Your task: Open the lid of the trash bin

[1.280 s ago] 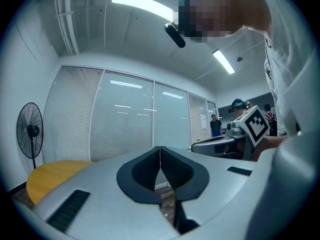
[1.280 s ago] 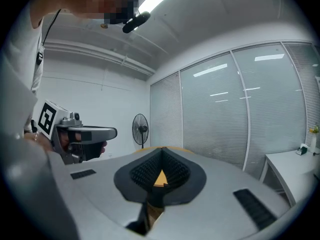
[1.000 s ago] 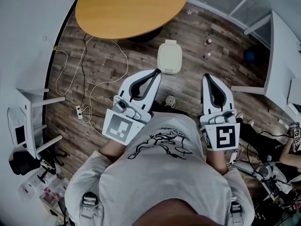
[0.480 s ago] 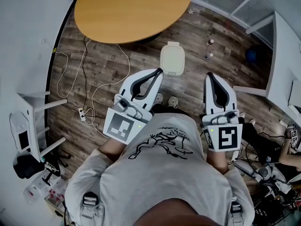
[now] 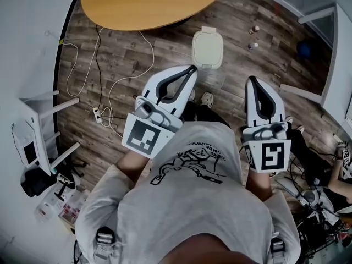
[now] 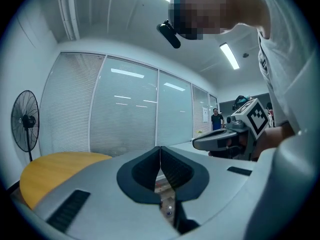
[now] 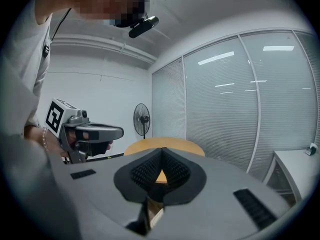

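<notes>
Dark plank floor (image 5: 126,65) of a glass-walled office. On it stands the trash bin (image 5: 208,65), small, cream and round-cornered, its lid (image 5: 208,47) flat down and not yet opened. Beyond the bin is a round table (image 5: 148,1). Short of the bin, the left gripper (image 5: 191,69) and right gripper (image 5: 253,80) point toward it, likely approaching. Both have their jaws pressed together on nothing.

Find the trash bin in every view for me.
Head view: trash bin, lid shut, on the floor just ahead of the left gripper.
Left gripper view: not in it.
Right gripper view: not in it.
Shared landmark: round wooden table, in all three.
</notes>
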Tool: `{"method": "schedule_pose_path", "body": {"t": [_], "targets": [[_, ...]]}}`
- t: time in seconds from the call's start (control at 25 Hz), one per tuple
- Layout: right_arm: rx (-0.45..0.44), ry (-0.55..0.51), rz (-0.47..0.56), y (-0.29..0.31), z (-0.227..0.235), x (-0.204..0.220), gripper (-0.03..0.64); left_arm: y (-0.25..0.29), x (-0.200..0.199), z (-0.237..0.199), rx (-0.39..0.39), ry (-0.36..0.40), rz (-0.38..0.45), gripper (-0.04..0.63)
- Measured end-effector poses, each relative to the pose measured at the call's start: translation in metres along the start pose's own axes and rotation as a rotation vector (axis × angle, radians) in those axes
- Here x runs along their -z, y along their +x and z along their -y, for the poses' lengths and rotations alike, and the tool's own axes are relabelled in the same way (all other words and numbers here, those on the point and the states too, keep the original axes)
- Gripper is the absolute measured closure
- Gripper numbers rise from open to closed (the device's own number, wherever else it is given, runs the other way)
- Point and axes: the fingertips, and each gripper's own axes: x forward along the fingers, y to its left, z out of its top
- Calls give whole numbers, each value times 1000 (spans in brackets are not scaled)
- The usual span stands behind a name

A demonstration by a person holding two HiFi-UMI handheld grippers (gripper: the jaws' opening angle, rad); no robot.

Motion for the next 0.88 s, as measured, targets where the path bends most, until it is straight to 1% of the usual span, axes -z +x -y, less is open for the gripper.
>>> {"method": "schedule_pose_path", "body": {"t": [0.24,0.4,0.52,0.68,0.88], "targets": [[-19,28,-66,10,-7,37,611,6,37,-1,14,-37,-41,575],[-15,34,-117,15,-13,67,611,9,63,-2,32,-48,-69,575],[-11,57,-142,19,-20,84,611,10,83,0,44,-66,-91,575],[-19,51,-178,21,-26,110,611,10,109,3,56,-81,-122,575],[-8,86,-210,33,-34,140,611,10,143,1,62,-97,-151,575]]}}
